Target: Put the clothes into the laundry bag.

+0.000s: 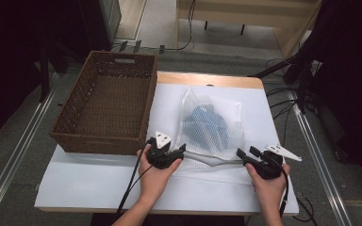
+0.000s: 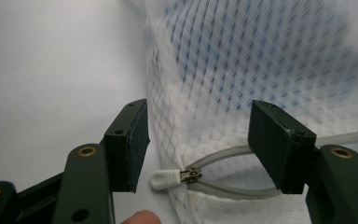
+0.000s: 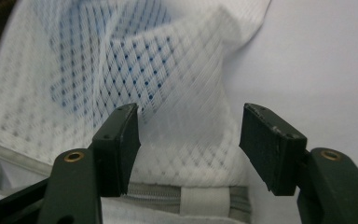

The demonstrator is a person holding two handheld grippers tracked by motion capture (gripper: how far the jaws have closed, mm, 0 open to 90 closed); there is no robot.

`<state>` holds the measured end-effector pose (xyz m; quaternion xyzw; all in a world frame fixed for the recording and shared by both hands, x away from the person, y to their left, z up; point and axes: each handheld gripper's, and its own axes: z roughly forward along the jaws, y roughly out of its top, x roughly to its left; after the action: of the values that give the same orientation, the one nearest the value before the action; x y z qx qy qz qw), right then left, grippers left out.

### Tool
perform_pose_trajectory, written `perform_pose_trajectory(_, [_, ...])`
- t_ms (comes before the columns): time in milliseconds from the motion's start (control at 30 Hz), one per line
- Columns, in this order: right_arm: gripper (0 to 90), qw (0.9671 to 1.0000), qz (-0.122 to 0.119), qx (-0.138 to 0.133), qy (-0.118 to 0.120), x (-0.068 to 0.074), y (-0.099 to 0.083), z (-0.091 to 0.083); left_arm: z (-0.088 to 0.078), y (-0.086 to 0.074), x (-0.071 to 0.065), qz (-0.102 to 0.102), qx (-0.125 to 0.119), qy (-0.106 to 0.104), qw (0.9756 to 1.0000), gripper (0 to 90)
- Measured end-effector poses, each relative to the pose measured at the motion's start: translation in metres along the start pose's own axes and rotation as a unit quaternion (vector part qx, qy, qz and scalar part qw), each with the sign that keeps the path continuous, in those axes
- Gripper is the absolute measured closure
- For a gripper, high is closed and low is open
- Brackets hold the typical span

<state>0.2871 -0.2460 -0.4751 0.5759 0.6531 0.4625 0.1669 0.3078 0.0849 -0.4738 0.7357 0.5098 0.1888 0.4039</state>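
Observation:
A white mesh laundry bag (image 1: 217, 141) with a blue garment (image 1: 208, 123) inside lies on the white table (image 1: 89, 183). My left gripper (image 1: 181, 151) is at the bag's near left corner. It is open (image 2: 198, 140), and the white zipper pull (image 2: 165, 178) lies on the table between its jaws, untouched. My right gripper (image 1: 246, 152) is at the bag's near right corner. It is open too (image 3: 189, 140), with raised mesh (image 3: 177, 84) between and beyond the jaws and the grey zipper end (image 3: 168, 200) just below them.
A brown wicker basket (image 1: 106, 141), with nothing in it, stands on the table's left side, close to my left gripper. Beyond the table are floor rails, cables and dark stands. Bare table runs along the near edge.

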Motion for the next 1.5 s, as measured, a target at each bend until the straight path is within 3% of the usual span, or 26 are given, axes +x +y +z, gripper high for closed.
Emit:
perform_pose_trajectory(100, [51.4, 0.9987, -0.023, 0.042, -0.014, 0.003, -0.006, 0.01, 0.004, 0.0, -0.001, 0.001, 0.02, 0.017, 0.9997, 39.7])
perform_pose_trajectory(167, [69.0, 0.9971, -0.037, 0.065, -0.016, 0.004, -0.009, 0.013, 0.004, -0.001, -0.005, 0.031, 0.035, 0.025, 0.9986, 56.9])
perform_pose_trajectory(200, [80.4, 0.9959, -0.052, 0.067, -0.033, 0.005, -0.01, 0.012, 0.003, -0.002, -0.007, 0.054, 0.037, 0.025, 0.9975, 64.4])
perform_pose_trajectory(233, [88.1, 0.9946, -0.062, 0.068, -0.047, 0.004, -0.01, 0.011, 0.001, -0.003, -0.009, 0.077, 0.04, 0.027, 0.9958, 78.8])
perform_pose_trajectory(267, [90.0, 0.9943, -0.059, 0.068, -0.057, 0.002, -0.01, 0.01, -0.001, -0.005, -0.008, 0.096, 0.042, 0.03, 0.9941, 86.2])
perform_pose_trajectory(300, [90.0, 0.9946, -0.048, 0.065, -0.066, -0.003, -0.01, 0.008, -0.003, -0.005, -0.007, 0.096, 0.042, 0.028, 0.9941, 89.2])
perform_pose_trajectory(400, [90.0, 0.9944, -0.04, 0.058, -0.079, -0.01, -0.01, 0.004, -0.008, -0.008, 0.002, 0.078, 0.041, 0.017, 0.996, 89.9])
perform_pose_trajectory(467, [90.0, 0.995, -0.033, 0.055, -0.077, -0.012, -0.011, 0.003, -0.012, -0.01, 0.008, 0.065, 0.033, -0.007, 0.9973, 89.0])
perform_pose_trajectory(500, [90.0, 0.9953, -0.032, 0.052, -0.075, -0.012, -0.011, 0.003, -0.015, -0.011, 0.01, 0.063, 0.03, -0.012, 0.9975, 85.6])
perform_pose_trajectory(567, [90.0, 0.9961, -0.033, 0.048, -0.066, -0.013, -0.012, 0.002, -0.022, -0.014, 0.015, 0.061, 0.014, -0.018, 0.9979, 69.3])
perform_pose_trajectory(700, [68.7, 0.9983, -0.033, 0.021, -0.044, -0.013, -0.013, -0.005, -0.038, -0.022, 0.023, 0.059, -0.012, -0.044, 0.9972, 47.9])
perform_pose_trajectory(833, [50.7, 0.9983, -0.052, 0.004, -0.026, -0.009, -0.015, -0.012, -0.055, -0.03, 0.031, 0.049, -0.037, -0.053, 0.9967, 36.4])
perform_pose_trajectory(967, [32.0, 0.9968, -0.079, 0.0, -0.015, -0.003, -0.016, -0.018, -0.064, -0.035, 0.036, 0.053, -0.039, -0.066, 0.9956, 24.0])
perform_pose_trajectory(1067, [17.6, 0.9965, -0.083, -0.006, -0.008, 0.0, -0.017, -0.022, -0.074, -0.039, 0.041, 0.057, -0.043, -0.068, 0.9951, 15.2])
perform_pose_trajectory(1133, [12.8, 0.9966, -0.082, -0.005, -0.009, 0.001, -0.017, -0.024, -0.08, -0.041, 0.045, 0.056, -0.047, -0.066, 0.9951, 11.2])
perform_pose_trajectory(1233, [9.5, 0.9953, -0.092, -0.003, -0.031, 0.005, -0.019, -0.027, -0.089, -0.045, 0.056, 0.058, -0.048, -0.079, 0.994, 0.0])
perform_pose_trajectory(1333, [4.2, 0.9954, -0.094, -0.002, -0.021, 0.004, -0.02, -0.027, -0.097, -0.048, 0.065, 0.054, -0.053, -0.081, 0.9938, 0.0])
perform_pose_trajectory(1500, [3.1, 0.9953, -0.095, -0.003, -0.02, 0.004, -0.021, -0.028, -0.11, -0.052, 0.08, 0.055, -0.063, -0.075, 0.9937, 0.0])
